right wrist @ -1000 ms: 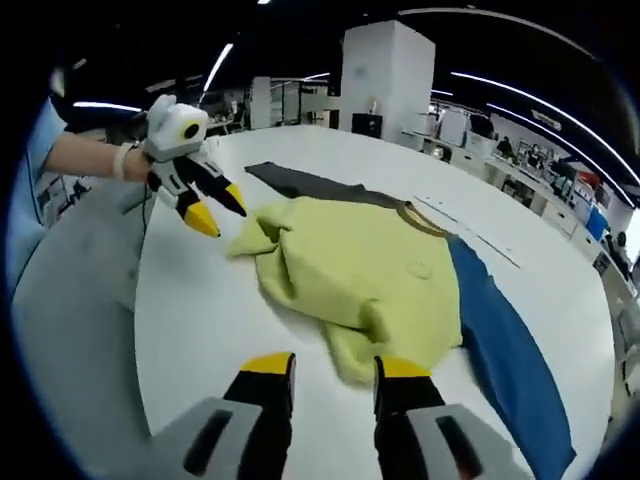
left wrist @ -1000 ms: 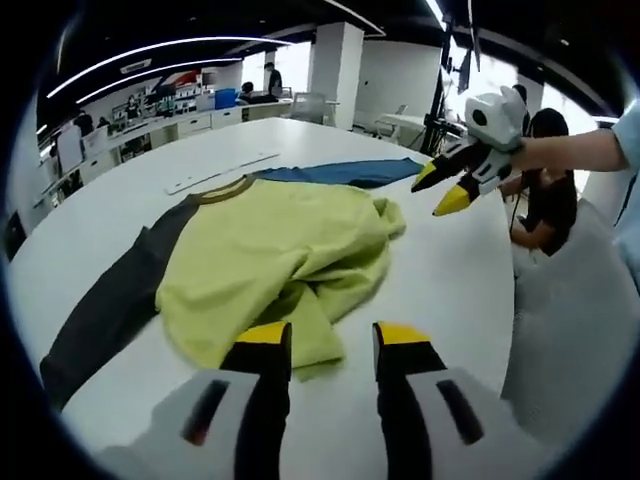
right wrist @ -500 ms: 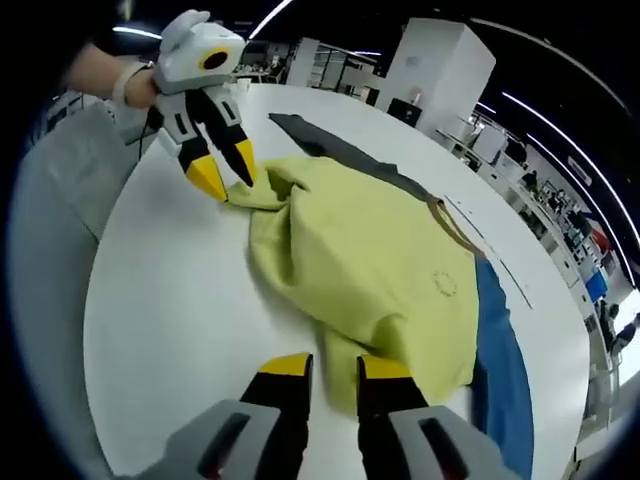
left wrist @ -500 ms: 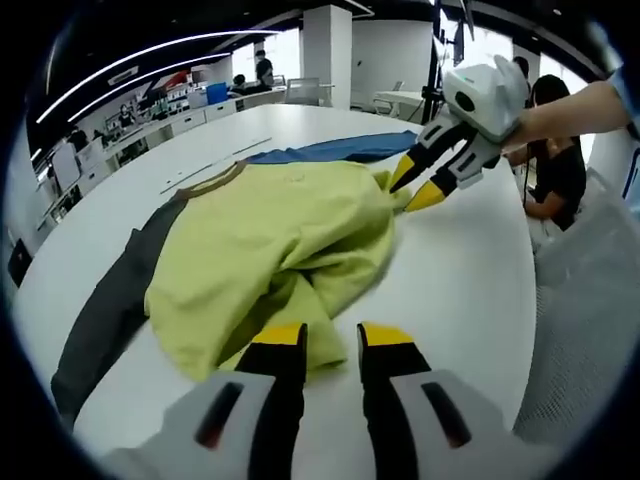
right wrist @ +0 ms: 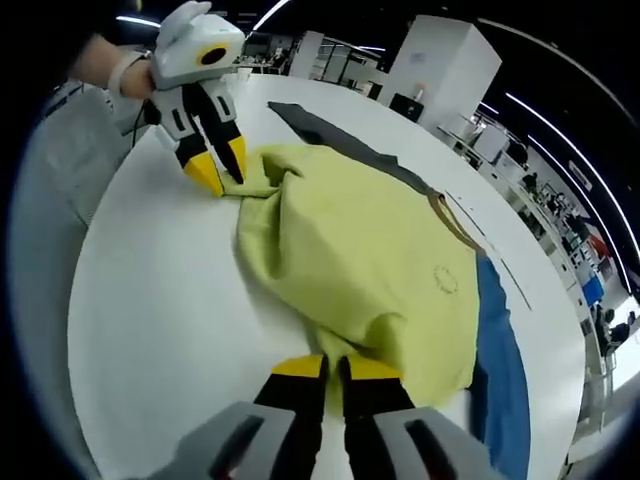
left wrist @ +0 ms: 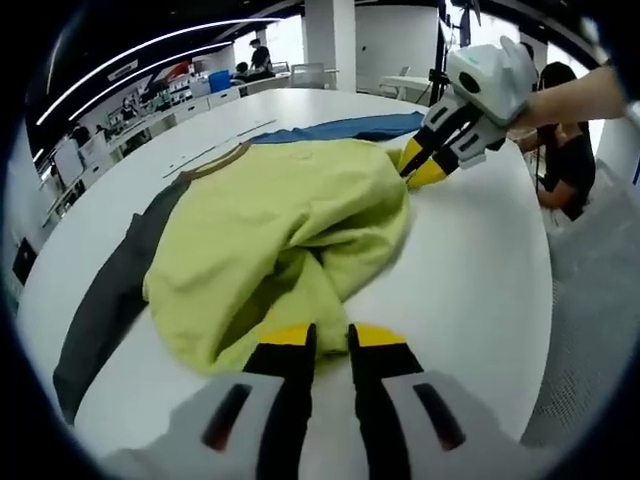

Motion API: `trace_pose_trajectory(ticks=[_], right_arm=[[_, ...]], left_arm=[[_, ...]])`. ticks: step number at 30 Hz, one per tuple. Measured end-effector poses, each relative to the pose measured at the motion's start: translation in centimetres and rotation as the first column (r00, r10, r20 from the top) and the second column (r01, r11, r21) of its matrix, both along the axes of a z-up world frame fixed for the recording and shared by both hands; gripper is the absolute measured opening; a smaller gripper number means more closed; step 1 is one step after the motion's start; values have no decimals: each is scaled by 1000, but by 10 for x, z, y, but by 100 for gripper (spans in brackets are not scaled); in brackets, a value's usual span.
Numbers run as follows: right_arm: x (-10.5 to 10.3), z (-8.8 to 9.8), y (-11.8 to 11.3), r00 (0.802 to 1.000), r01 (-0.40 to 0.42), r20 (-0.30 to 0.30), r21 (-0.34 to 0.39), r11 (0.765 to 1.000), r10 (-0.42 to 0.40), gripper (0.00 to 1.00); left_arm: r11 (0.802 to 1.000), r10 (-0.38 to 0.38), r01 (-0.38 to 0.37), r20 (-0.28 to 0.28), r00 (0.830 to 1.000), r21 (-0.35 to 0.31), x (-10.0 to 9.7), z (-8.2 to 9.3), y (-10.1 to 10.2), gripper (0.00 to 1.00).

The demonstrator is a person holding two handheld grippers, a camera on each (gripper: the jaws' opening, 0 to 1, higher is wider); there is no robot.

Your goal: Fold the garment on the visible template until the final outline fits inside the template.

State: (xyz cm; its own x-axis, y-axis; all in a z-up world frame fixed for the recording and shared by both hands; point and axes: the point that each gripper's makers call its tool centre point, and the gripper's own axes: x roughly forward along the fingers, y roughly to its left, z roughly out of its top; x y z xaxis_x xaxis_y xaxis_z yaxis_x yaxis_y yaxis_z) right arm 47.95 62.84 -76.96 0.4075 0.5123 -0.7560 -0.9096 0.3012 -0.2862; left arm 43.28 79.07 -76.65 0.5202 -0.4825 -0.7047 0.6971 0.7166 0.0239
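Closed since earlier: left gripper [left wrist: 328, 338] and right gripper [right wrist: 333, 368] seemingly pinching garment [left wrist: 270, 225] hem, body stretching toward 12 o'clock.

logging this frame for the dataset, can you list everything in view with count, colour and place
garment: one, yellow-green body, one dark grey sleeve, one blue sleeve, brown collar, bunched on the table
table: one, white, round-edged, under the garment
template: thin line marks on the table past the collar
seated person: one, dark top, beyond the table edge
left gripper: one, yellow-tipped, shut on the hem
right gripper: one, yellow-tipped, shut on the hem
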Motion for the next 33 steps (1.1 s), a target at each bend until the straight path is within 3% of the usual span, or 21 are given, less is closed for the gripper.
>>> trace_pose_trajectory(ticks=[1, 4, 10, 18, 27, 33], right_arm=[[0, 0, 0, 1000, 11, -10, 10, 1000, -11, 0], [0, 1, 0, 1000, 14, -13, 14, 1000, -14, 0], [0, 11, -2, 1000, 10, -10, 25, 1000, -9, 0], [3, 34, -4, 1000, 12, -28, 71, 997, -10, 0], [26, 65, -4, 998, 48, -42, 138, 989, -43, 0], [46, 67, -6, 996, 73, -70, 140, 987, -63, 0]], left_arm=[[1000, 14, -14, -3, 1000, -10, 2, 1, 1, 2], [996, 69, -71, -48, 996, -56, 3, 2, 3, 0], [995, 43, -44, -10, 999, -93, 4, 20, 9, 0], [984, 104, -102, 6, 995, -145, 16, 50, 33, 0], [982, 125, -116, 47, 991, -152, 42, 84, 53, 0], [973, 170, -165, 17, 985, -160, 61, 81, 70, 0]])
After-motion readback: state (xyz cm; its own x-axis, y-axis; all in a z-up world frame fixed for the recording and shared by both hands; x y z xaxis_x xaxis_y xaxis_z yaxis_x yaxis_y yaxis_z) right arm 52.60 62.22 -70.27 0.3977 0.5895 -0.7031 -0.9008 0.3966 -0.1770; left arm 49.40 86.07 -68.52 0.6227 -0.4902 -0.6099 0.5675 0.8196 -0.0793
